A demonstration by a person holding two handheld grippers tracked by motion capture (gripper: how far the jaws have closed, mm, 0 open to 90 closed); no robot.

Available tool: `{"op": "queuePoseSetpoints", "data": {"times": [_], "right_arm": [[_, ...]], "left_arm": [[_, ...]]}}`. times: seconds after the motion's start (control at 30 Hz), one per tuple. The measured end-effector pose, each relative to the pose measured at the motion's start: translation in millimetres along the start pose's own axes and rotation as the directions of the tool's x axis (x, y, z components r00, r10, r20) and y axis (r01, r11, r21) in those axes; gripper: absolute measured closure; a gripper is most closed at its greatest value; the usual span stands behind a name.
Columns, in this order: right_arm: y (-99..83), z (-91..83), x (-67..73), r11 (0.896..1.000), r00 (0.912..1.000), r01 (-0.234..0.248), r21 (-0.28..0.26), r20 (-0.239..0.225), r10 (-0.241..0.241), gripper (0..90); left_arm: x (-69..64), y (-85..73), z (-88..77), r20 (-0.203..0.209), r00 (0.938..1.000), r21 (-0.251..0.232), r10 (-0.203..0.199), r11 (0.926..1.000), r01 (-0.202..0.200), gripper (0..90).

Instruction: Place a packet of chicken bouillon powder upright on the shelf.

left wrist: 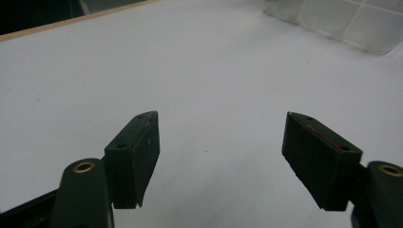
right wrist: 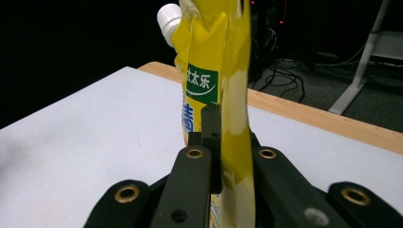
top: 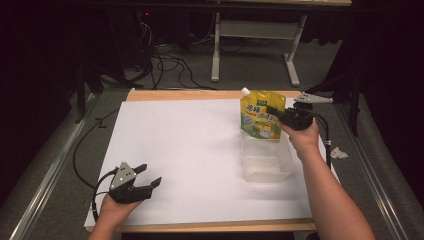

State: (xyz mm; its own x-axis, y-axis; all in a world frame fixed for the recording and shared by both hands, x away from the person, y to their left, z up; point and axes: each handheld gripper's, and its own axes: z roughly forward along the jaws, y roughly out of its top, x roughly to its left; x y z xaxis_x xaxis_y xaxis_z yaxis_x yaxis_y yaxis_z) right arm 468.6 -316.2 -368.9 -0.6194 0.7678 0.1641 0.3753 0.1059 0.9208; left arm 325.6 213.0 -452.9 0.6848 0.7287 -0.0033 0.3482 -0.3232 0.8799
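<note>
A yellow spouted pouch [top: 261, 115] with a white cap hangs upright over the far end of a clear plastic tub [top: 266, 160] at the table's right. My right gripper [top: 276, 114] is shut on the pouch's right edge; in the right gripper view the jaws pinch the yellow film [right wrist: 235, 123] between them, cap [right wrist: 169, 18] at the top left. My left gripper [top: 149, 176] rests near the table's front left corner, held by a hand, its jaws wide apart. In the left gripper view both pads [left wrist: 138, 156] stand over bare white surface with nothing between them.
The white-topped table [top: 190, 150] has a wooden rim. A corner of the clear tub [left wrist: 342, 23] shows at the far right of the left gripper view. Cables and a white desk frame [top: 252, 45] lie on the floor beyond. A crumpled white scrap [top: 339, 153] lies right of the table.
</note>
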Motion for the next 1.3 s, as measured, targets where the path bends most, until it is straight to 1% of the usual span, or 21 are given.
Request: {"op": "queuePoseSetpoints", "data": {"times": [0.53,0.6,0.77,1.0,1.07,1.1,1.17,1.2,1.23,1.27,1.3], "right_arm": [[-2.2,2.6,1.5,1.000,0.9997,-0.016,0.024,0.017,0.015,87.2],[-1.5,3.1,2.8,1.000,0.9997,0.000,0.030,0.024,-0.001,86.5],[-1.0,3.5,3.5,0.999,0.9996,-0.005,0.034,0.029,0.004,85.6],[-0.3,4.3,2.6,0.999,0.9992,-0.011,0.031,0.038,0.010,80.7],[0.0,4.7,3.4,0.999,0.9991,-0.010,0.037,0.041,0.008,74.3],[0.0,4.7,3.4,0.999,0.9991,-0.010,0.037,0.041,0.008,74.3],[0.2,5.1,3.7,0.999,0.9990,-0.014,0.036,0.042,0.013,67.2],[0.3,5.9,4.4,0.999,0.9988,-0.009,0.036,0.048,0.007,58.6],[0.3,5.9,4.4,0.999,0.9988,-0.009,0.036,0.048,0.007,58.6],[0.6,6.2,5.2,0.999,0.9981,0.003,0.038,0.061,-0.005,51.0],[0.6,6.2,5.2,0.999,0.9981,0.003,0.038,0.061,-0.005,51.0]], "left_arm": [[-0.5,0.4,0.0,0.002,1.0000,0.001,0.008,1.0000,-0.008,28.8],[-0.4,0.4,0.0,0.003,1.0000,0.002,0.007,1.0000,-0.007,28.8],[-0.3,0.3,-0.3,0.003,1.0000,-0.001,0.004,1.0000,-0.004,28.8],[0.6,0.1,-0.6,0.003,1.0000,0.000,0.002,1.0000,-0.002,28.8],[0.8,-0.1,-0.7,0.002,1.0000,0.000,0.001,1.0000,-0.001,28.8],[0.8,-0.1,-0.7,0.002,1.0000,0.000,0.001,1.0000,-0.001,28.8],[1.0,-0.1,-0.7,0.002,1.0000,0.000,0.001,1.0000,-0.001,28.8],[0.9,-0.2,-0.6,0.003,1.0000,0.000,0.001,1.0000,-0.001,28.8],[0.9,-0.2,-0.6,0.003,1.0000,0.000,0.001,1.0000,-0.001,28.8],[0.9,-0.2,-0.6,0.003,1.0000,0.000,0.001,1.0000,-0.001,28.8],[1.0,-0.2,-0.6,0.004,1.0000,0.001,0.001,1.0000,-0.001,28.8]]}}
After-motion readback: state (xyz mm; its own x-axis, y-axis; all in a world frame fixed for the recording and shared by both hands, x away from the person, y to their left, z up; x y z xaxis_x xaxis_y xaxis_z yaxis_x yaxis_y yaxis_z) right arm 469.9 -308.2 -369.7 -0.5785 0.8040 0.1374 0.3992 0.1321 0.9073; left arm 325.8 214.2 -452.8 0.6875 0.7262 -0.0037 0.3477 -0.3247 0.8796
